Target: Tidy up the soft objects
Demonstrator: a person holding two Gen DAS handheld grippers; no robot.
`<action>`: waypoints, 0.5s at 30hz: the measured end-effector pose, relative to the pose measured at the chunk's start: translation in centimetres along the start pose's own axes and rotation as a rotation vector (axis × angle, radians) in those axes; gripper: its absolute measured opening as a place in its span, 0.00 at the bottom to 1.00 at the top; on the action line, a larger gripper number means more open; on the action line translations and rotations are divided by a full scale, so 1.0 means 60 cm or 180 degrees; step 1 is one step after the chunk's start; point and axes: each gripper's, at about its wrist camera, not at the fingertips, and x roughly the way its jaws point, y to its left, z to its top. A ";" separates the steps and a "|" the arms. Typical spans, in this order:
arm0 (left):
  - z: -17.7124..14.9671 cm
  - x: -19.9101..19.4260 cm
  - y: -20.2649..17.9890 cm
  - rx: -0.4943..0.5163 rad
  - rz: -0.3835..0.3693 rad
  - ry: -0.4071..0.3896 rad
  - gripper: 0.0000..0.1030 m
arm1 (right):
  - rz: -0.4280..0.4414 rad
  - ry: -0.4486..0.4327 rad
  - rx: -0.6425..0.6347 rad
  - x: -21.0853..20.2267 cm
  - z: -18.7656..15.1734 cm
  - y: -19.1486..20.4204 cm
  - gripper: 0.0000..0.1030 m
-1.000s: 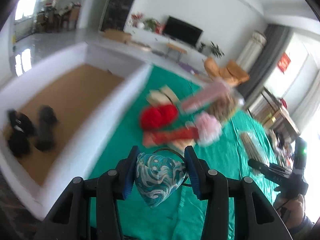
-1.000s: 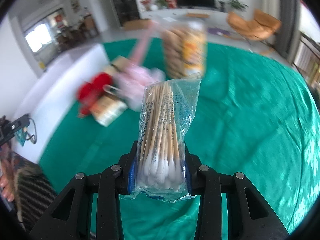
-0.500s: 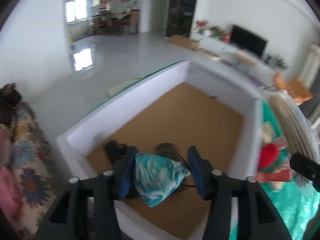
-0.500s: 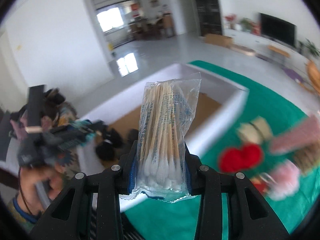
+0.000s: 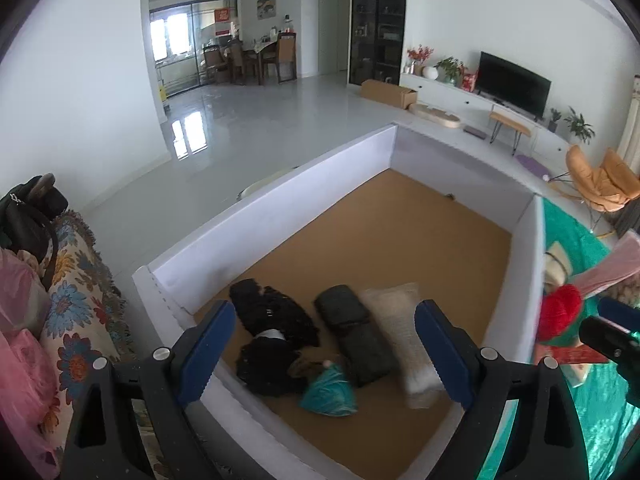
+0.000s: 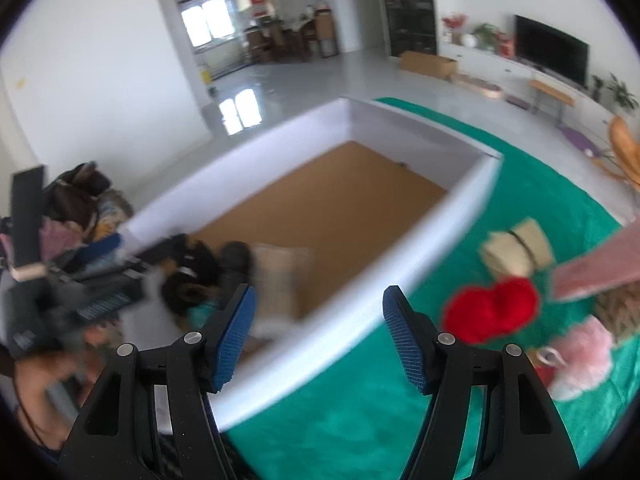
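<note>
While poised over the near corner of the white-walled box (image 5: 280, 208), held the left gripper (image 5: 325, 316) with jaws wide apart and nothing between them. Saw, at lower centre of the left wrist view, the teal patterned pouch (image 5: 329, 390) lying on the box's brown floor, against the nearer of two black fuzzy bundles (image 5: 272, 320). Found two dark rolls (image 5: 352, 336) just right of those, laid end to end, and the cotton swab packet (image 5: 404, 332) alongside their right flank, somewhat blurred. Held the right gripper (image 6: 320, 294) likewise spread and empty, above the box's right wall and the green cloth surface (image 6: 360, 420). Noted, at the right of the right wrist view, a red plush (image 6: 492, 310), a pink fluffy item (image 6: 584, 352) and a tan bundle (image 6: 516, 244) lying on the cloth outside the box, all blurred. Caught the left gripper too at the left edge of that view, too smeared to read.
</note>
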 end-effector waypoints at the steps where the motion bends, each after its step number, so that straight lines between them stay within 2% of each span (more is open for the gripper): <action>1: 0.000 -0.008 -0.007 0.0016 -0.0013 -0.0024 0.88 | -0.0039 0.0002 0.0013 -0.005 -0.006 -0.010 0.67; 6: 0.001 -0.051 -0.050 0.0134 -0.0093 -0.0149 0.89 | -0.0365 0.0000 0.0090 -0.051 -0.061 -0.091 0.67; 10: -0.012 -0.083 -0.091 0.0219 -0.0220 -0.0196 0.90 | -0.0662 0.0025 0.0176 -0.078 -0.125 -0.164 0.67; 13: -0.048 -0.105 -0.139 0.0248 -0.0480 -0.0141 0.97 | -0.1025 0.0000 0.0297 -0.103 -0.209 -0.232 0.67; 15: -0.086 -0.107 -0.183 0.0311 -0.0737 -0.0004 0.97 | -0.1223 0.0054 0.0406 -0.112 -0.262 -0.274 0.67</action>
